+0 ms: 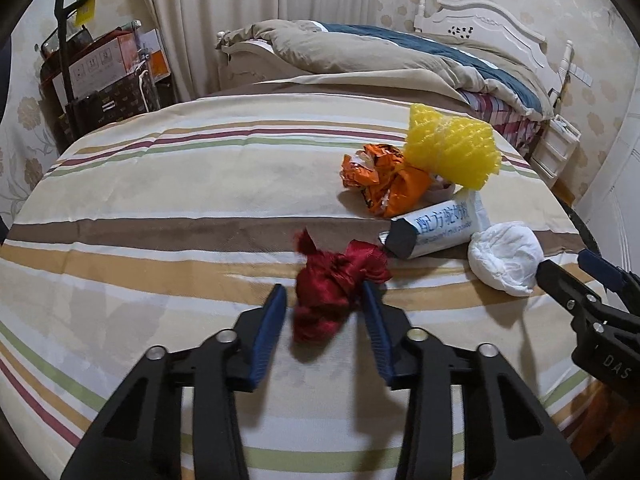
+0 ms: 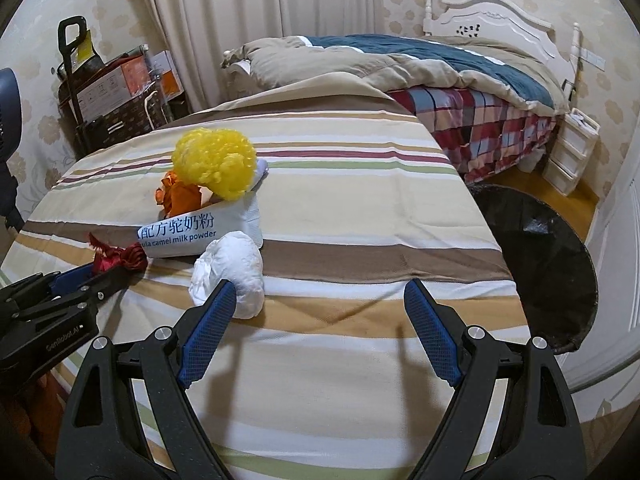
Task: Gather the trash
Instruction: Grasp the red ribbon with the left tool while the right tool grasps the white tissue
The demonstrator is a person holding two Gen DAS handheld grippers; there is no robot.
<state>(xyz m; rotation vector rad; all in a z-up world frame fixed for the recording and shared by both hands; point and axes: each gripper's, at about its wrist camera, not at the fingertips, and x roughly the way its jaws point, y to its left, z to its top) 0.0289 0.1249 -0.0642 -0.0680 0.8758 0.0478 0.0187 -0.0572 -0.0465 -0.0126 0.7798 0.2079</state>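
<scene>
A crumpled red ribbon bundle lies on the striped cloth between the blue pads of my left gripper, which is shut on it. Behind it lie an orange wrapper, a yellow foam net, a white camel milk powder packet and a white crumpled wad. My right gripper is open above the cloth. The white wad sits just beyond its left finger, outside the jaws. In the right wrist view the left gripper shows at the ribbon.
A round dark bin with a black liner stands on the floor off the cloth's right edge. Beyond lies a bed with rumpled covers. Boxes and a hand cart stand at the back left, white drawers at the back right.
</scene>
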